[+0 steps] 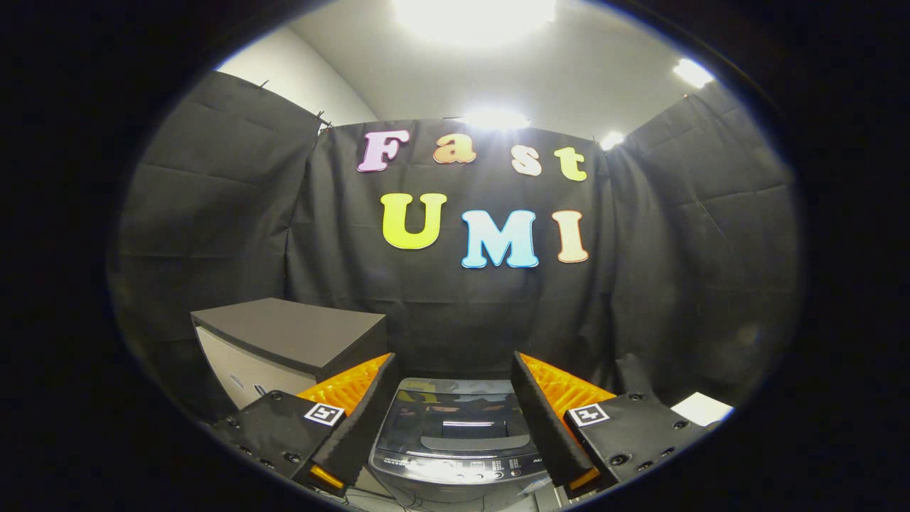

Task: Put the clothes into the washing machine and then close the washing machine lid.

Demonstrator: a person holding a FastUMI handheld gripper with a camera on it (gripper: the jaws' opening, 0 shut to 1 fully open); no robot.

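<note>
Gripper (452, 398) hangs released, its 2 fingers spread wide and empty above the washing machine (455, 441), whose lid (455, 427) looks down. Risk: no clothes to be seen, so loading may stall.

Bright ceiling lights (473, 18) glare above the dim booth; the washing machine lid (455, 427) below mirrors them, edges bending with fisheye distortion.
</note>
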